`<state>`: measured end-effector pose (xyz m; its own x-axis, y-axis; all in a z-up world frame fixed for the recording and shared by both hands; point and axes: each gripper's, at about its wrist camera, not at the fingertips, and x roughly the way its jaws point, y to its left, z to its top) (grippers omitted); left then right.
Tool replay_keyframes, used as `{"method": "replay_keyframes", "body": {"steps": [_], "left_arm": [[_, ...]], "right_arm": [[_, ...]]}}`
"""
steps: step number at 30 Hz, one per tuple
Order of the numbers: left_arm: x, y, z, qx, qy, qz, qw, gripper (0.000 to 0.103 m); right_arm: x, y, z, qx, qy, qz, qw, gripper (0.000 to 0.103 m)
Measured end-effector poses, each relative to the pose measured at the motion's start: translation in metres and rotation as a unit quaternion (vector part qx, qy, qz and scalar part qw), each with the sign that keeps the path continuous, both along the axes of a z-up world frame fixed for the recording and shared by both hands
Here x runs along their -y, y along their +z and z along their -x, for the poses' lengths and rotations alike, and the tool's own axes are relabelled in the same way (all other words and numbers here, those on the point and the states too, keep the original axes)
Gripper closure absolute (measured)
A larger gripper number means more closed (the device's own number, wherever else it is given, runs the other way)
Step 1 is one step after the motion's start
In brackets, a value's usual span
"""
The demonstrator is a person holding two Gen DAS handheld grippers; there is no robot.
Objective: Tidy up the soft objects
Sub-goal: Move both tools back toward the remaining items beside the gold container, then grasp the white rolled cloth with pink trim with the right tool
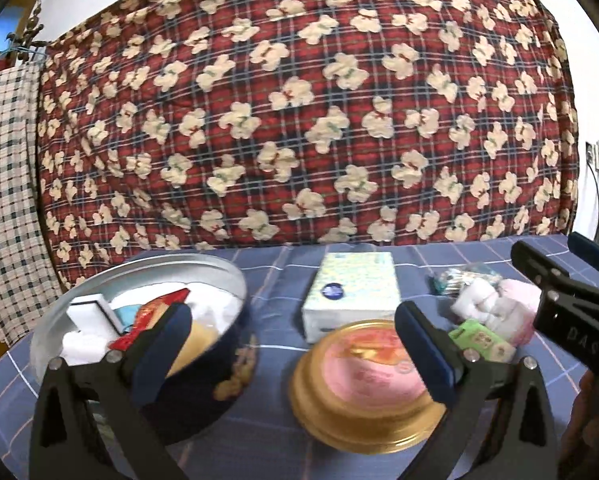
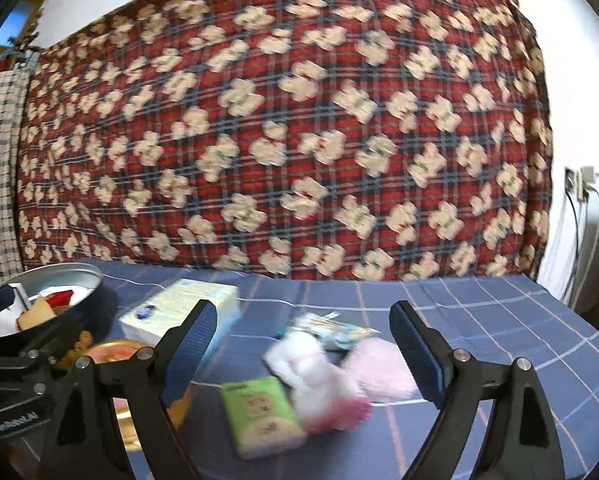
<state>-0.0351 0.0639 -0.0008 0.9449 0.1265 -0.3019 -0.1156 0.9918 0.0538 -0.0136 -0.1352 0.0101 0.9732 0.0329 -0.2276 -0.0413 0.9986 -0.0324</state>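
Note:
A round dark tin (image 1: 203,356) holding a white box, a red packet and white soft items stands at the left; it also shows in the right wrist view (image 2: 39,332). A gold-rimmed pink lid (image 1: 363,376) lies beside it. My left gripper (image 1: 295,344) is open, hovering between tin and lid. My right gripper (image 2: 303,344) is open above a pile of soft items: a white and pink plush (image 2: 319,380), a pink cloth (image 2: 383,368), a green tissue pack (image 2: 263,416) and a clear packet (image 2: 331,330). The right gripper (image 1: 579,292) shows at the right in the left wrist view.
A pale tissue box (image 1: 351,288) lies behind the lid on the blue checked sheet (image 2: 479,320). A large red plaid quilt with cream bears (image 1: 299,112) rises behind. A checked cloth (image 1: 3,200) hangs at left. Wall sockets and cables (image 2: 579,192) are at right.

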Motion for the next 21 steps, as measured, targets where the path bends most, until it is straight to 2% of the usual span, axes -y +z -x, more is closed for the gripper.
{"method": "replay_keyframes", "body": {"steps": [9,13,15,18,21], "left_arm": [[0.032,-0.001,-0.004,-0.019,-0.035,-0.010,0.9992,0.000],[0.044,-0.003,-0.011,-0.040,-0.056,-0.005,0.9976,0.000],[0.050,-0.004,-0.012,-0.047,-0.063,-0.001,0.9969,0.000],[0.059,-0.005,-0.012,-0.053,-0.074,0.000,0.9959,0.000],[0.072,-0.006,-0.009,-0.053,-0.093,-0.014,0.9942,0.000]], "right_arm": [[0.070,-0.003,-0.007,-0.037,-0.050,-0.020,0.998,0.013],[0.081,-0.005,-0.013,-0.060,-0.030,-0.031,0.997,0.013],[0.077,-0.007,-0.021,-0.080,-0.009,-0.008,0.997,0.013],[0.075,-0.013,-0.035,-0.113,-0.011,0.023,0.993,0.013],[0.081,-0.014,-0.041,-0.125,0.006,0.004,0.992,0.014]]}}
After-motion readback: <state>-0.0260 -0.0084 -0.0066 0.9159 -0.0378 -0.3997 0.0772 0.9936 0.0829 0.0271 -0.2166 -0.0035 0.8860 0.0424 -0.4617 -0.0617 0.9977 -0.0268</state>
